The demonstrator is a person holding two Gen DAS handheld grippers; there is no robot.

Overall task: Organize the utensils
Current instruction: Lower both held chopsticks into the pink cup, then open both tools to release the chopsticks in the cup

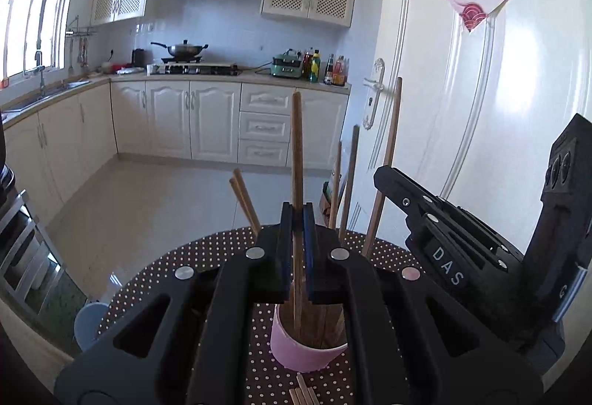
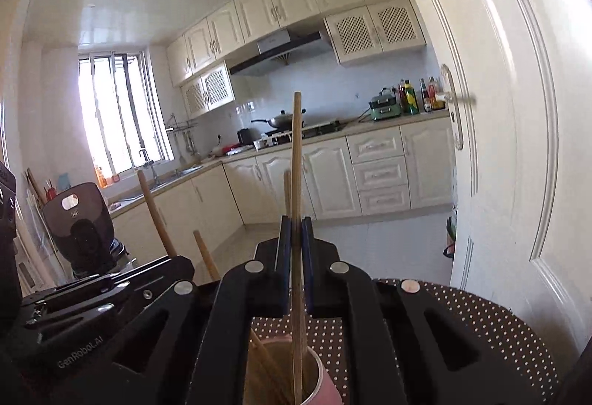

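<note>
A pink cup (image 1: 303,349) stands on the brown polka-dot table (image 1: 177,264) and holds several wooden chopsticks. My left gripper (image 1: 297,216) is shut on one upright chopstick (image 1: 296,153) whose lower end reaches into the cup. My right gripper (image 2: 296,227) is shut on another upright chopstick (image 2: 296,161) that also reaches into the pink cup (image 2: 325,386). The right gripper's black body shows in the left wrist view (image 1: 462,238), close beside the left one. Other chopsticks (image 1: 384,164) lean out of the cup.
A few loose chopsticks (image 1: 303,394) lie on the table in front of the cup. A white door (image 1: 481,90) stands close on the right. A pale blue stool (image 1: 88,323) sits beside the table. Kitchen cabinets and counter (image 1: 192,79) lie beyond the floor.
</note>
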